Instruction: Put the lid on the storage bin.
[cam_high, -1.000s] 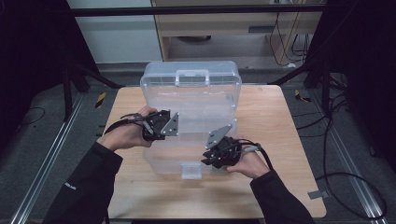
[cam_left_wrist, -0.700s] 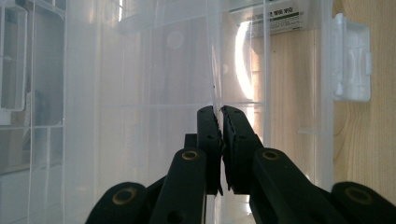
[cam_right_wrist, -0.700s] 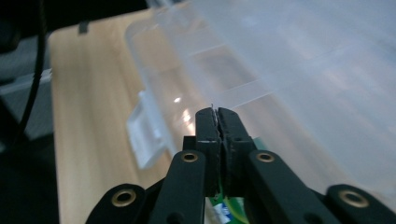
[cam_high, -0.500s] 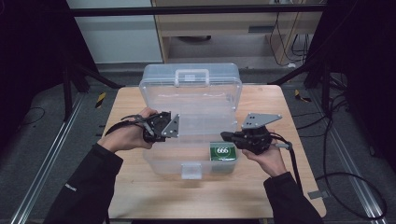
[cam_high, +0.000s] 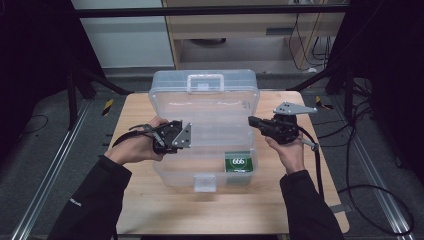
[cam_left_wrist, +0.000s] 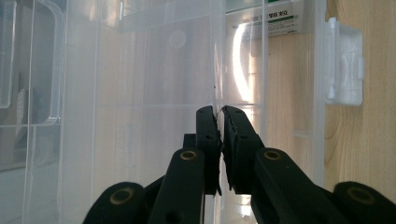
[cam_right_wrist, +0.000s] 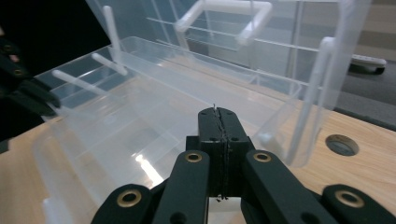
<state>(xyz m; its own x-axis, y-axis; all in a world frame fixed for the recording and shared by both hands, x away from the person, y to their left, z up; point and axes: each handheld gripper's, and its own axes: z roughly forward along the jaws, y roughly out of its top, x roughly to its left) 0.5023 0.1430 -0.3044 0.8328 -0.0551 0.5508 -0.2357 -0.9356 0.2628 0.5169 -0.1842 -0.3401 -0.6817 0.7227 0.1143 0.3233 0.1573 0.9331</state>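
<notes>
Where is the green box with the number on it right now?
In the high view the green box lies inside the clear plastic case, in its front right corner, near the white latch and below the right gripper.

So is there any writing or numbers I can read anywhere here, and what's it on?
"666": white figures on the green box lying in the clear plastic case.
White label on that box, seen through the case wall in the left gripper view: small print, too blurred to read.
Nothing else legible.

Dim room — grey floor (cam_high: 45, 165), a wooden cabinet (cam_high: 240, 30) behind the wooden table (cam_high: 150, 210).
</notes>
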